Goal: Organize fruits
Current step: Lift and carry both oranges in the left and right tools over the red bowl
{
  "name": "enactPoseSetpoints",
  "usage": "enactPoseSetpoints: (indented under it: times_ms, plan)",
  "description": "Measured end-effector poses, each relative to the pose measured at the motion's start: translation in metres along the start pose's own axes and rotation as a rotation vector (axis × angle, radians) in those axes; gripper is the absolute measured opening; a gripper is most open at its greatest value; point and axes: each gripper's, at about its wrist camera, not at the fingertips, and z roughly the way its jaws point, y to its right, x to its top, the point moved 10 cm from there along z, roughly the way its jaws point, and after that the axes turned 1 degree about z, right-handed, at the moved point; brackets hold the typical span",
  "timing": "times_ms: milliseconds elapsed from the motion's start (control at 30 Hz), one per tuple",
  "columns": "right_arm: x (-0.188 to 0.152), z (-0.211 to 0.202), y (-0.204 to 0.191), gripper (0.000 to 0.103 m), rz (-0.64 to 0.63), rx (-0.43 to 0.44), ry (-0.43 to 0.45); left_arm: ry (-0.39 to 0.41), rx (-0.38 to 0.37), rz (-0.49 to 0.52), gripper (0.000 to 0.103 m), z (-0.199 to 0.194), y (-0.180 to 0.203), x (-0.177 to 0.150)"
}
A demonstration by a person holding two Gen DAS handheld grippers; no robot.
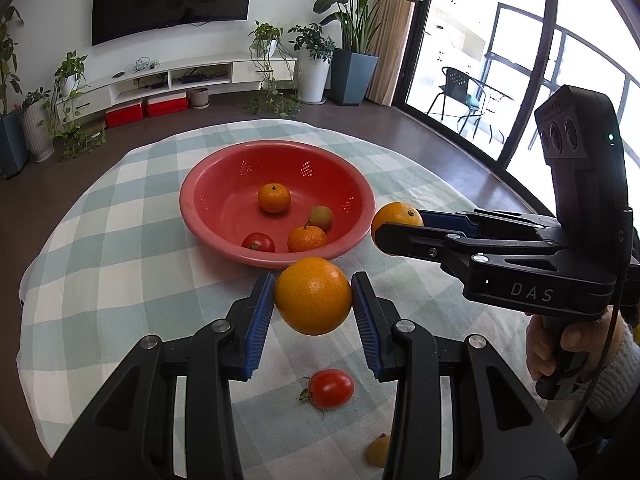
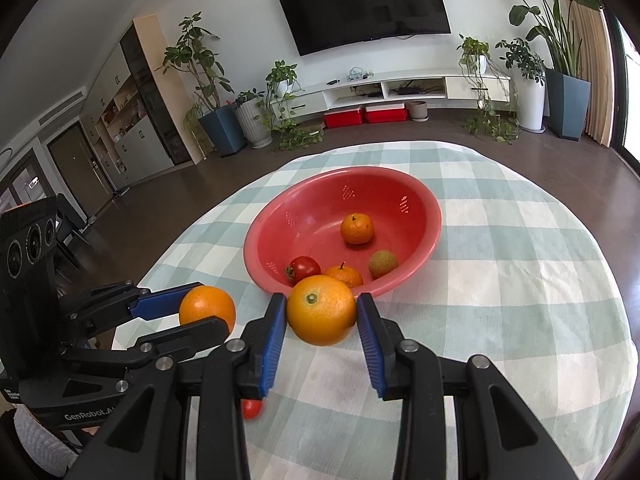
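While both grippers each hold an orange, the job looks about half done. The round table with the checked cloth (image 1: 100,240) is the biggest thing, and the red bowl (image 1: 208,184) sits in the middle of it. Four fruits are already in the bowl: two small mandarins (image 1: 274,198) (image 1: 307,239), a red tomato (image 1: 258,243) and a little greenish fruit (image 1: 321,217).

The left gripper (image 1: 313,300) squeezes a big orange (image 1: 313,295) between its blue pads, up off the cloth and just in front of the bowl. The right gripper (image 2: 322,316) also pinches an orange (image 2: 321,309), right by the bowl's near rim. Both oranges need to go in the bowl next, I think.

Two fruits are left on the cloth. A tomato (image 1: 331,388) lies under the left gripper. A small yellowish fruit (image 1: 378,450) peeks out by the finger; it is half hidden, so I cannot tell what kind it is.
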Motion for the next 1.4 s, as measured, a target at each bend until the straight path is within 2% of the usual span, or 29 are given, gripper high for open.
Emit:
enactPoseSetpoints:
  times_ms: [633,1400]
  plan:
    - [0.027,0.022,0.012,0.039,-0.004,-0.010,0.004,0.001,-0.003,-0.030,0.037,0.017,-0.015,0.031]
    - [0.032,0.061,0.025,0.039,-0.028,-0.028,-0.029,-0.030,0.005,-0.045,0.037,0.054,-0.025,0.046]
